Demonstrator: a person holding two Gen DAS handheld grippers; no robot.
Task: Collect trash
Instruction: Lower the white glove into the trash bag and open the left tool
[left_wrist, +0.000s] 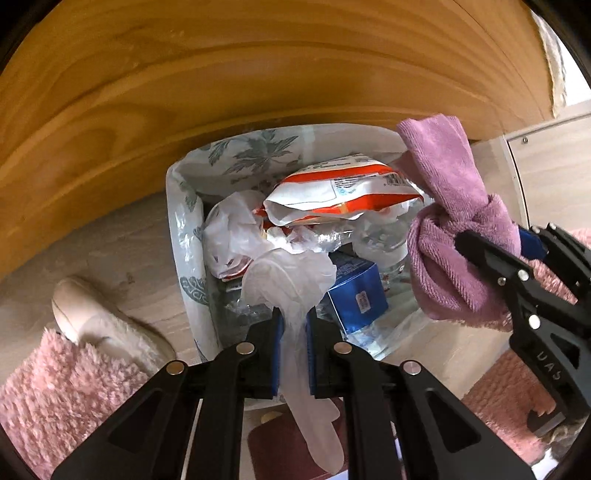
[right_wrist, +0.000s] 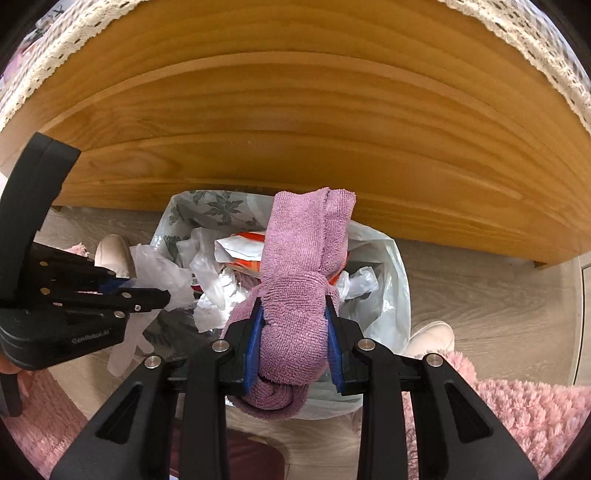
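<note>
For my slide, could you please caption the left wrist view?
Left gripper holding a clear glove over the lined bin, right gripper clamping a purple cloth beside it.

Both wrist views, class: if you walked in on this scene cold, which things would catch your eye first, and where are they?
The purple cloth, clamped in the right gripper, hangs over the trash bin. Next comes the translucent glove, pinched in the left gripper above the same bin. Inside, an orange-and-white snack bag tops the heap, and a wooden bed frame fills the background.
</note>
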